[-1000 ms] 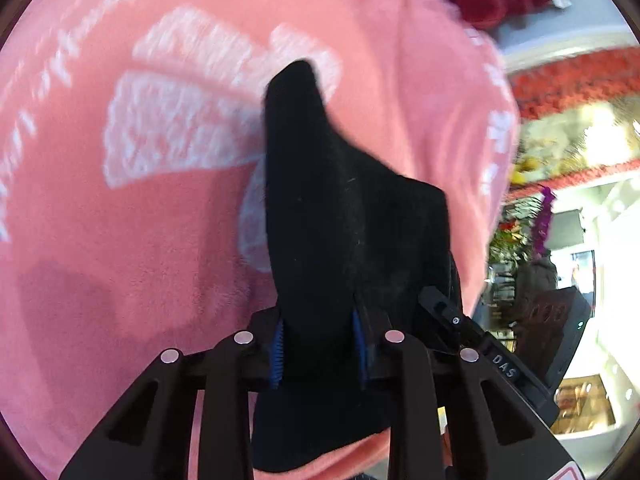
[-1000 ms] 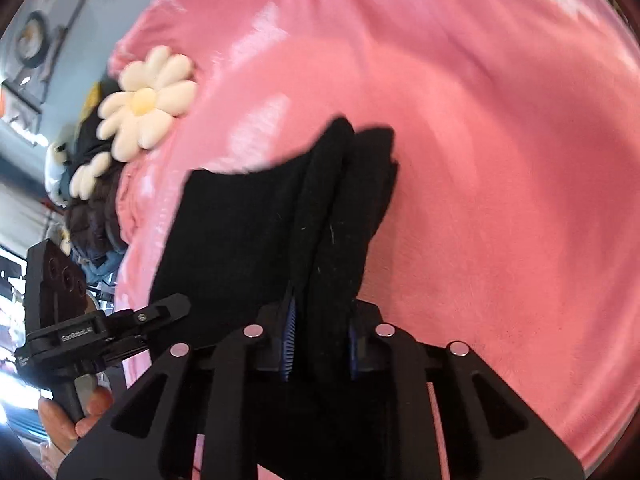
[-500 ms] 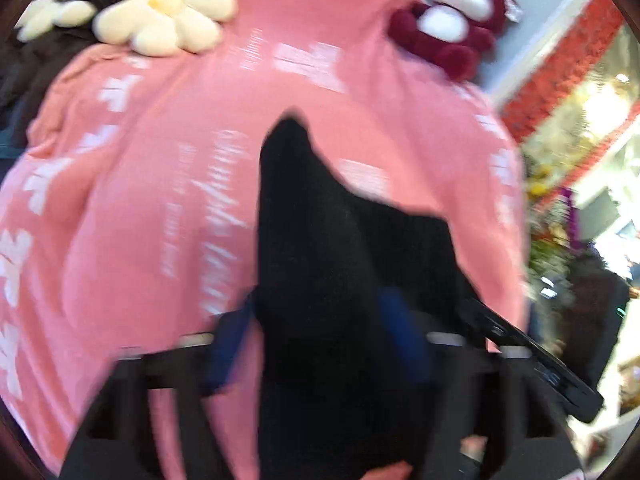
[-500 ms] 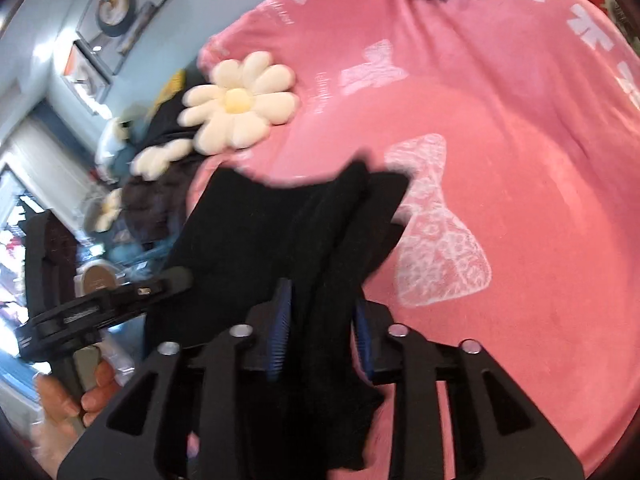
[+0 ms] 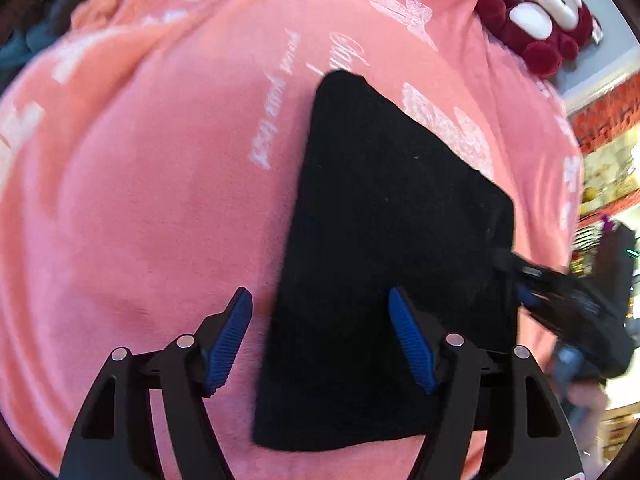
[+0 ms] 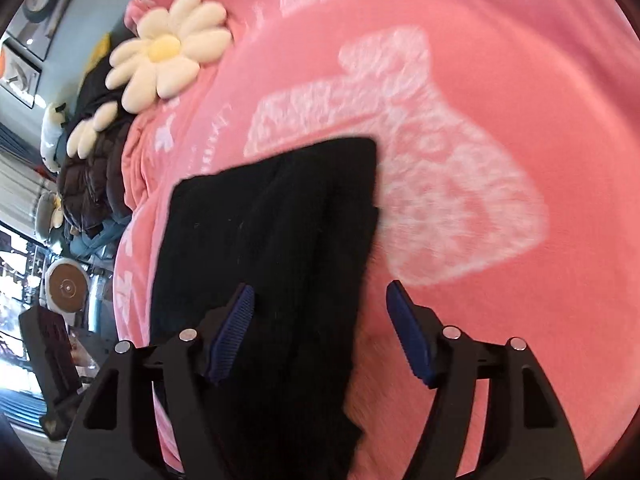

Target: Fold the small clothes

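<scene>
A small black garment [image 5: 384, 248] lies folded flat on the pink blanket [image 5: 152, 208]. My left gripper [image 5: 320, 336] is open, its blue pads [image 5: 228, 340] spread over the garment's near left edge, holding nothing. In the right wrist view the same black garment [image 6: 272, 248] lies under my right gripper [image 6: 320, 328], which is open with its pads [image 6: 408, 336] apart over the garment's right edge. The right gripper also shows at the right of the left wrist view [image 5: 560, 292].
A daisy-shaped cushion [image 6: 168, 48] and a pile of dark clothes [image 6: 92, 168] lie at the blanket's far left. A red and white plush toy [image 5: 536, 28] sits at the far corner. Shop shelves stand beyond the blanket's right edge.
Both grippers were shut on the black garment and held it up. Now both are open and the garment lies flat on the blanket.
</scene>
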A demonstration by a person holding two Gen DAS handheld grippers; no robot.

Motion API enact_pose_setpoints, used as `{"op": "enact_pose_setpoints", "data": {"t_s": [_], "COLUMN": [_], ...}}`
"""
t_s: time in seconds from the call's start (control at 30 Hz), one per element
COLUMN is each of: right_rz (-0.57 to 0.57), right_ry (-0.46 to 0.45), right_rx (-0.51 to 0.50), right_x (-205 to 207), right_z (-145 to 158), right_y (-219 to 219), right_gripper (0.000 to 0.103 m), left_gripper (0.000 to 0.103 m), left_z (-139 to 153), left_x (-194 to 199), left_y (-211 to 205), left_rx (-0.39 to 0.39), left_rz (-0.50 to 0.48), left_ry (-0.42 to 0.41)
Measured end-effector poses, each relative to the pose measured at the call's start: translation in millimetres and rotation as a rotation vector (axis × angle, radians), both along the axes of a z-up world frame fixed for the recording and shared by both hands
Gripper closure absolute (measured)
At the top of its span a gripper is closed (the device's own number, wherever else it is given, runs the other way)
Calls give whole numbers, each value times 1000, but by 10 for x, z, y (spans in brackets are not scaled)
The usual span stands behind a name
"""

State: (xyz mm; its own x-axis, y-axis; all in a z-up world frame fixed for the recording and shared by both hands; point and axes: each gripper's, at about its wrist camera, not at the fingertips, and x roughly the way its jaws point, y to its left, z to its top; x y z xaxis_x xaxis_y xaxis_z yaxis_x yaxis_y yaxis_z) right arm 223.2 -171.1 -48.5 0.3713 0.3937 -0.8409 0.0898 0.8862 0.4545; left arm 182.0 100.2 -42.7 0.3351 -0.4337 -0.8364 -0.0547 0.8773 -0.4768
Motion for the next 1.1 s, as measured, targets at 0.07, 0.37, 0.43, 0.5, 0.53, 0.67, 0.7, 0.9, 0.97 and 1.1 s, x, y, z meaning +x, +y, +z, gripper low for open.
{"op": "enact_pose_setpoints", "data": {"t_s": [0.07, 0.37, 0.43, 0.5, 0.53, 0.67, 0.7, 0.9, 0.97, 1.1], "right_rz": [32, 27, -40, -77, -73, -56, -50, -25, -21, 21], "right_ry": [-55, -169, -186, -178, -179, -166, -173, -207, -229, -238], "right_rx": [-36, -283, -310, -328, -342, -420, -431, -400, -421, -436], "right_x": [29, -466, -812, -1173, -1321, -1839, -1941, -2195, -2240, -2343], "right_z": [180, 403, 485, 450, 421, 231, 205, 243, 279, 328], "right_y": [84, 10, -122, -197, -208, -245, -246, -187, -143, -9], "right_gripper": [87, 54, 22, 16, 16, 16, 15, 13, 11, 11], "left_gripper": [38, 36, 31, 27, 25, 20, 20, 20, 20, 20], "left_z": [27, 150, 232, 275, 273, 204, 159, 70, 129, 165], "left_x": [12, -148, -343, -599, -707, -1087, -1183, -1426, -1499, -1650], "left_y": [-20, -258, -321, -361, -379, -498, -522, -505, -484, -520], "left_rx": [2, 173, 232, 254, 245, 277, 272, 308, 317, 345], "left_rz": [-9, -66, -75, -66, -62, -28, -32, 31, 41, 20], "left_ry": [-20, -87, -124, -165, -175, -187, -189, -137, -167, -161]}}
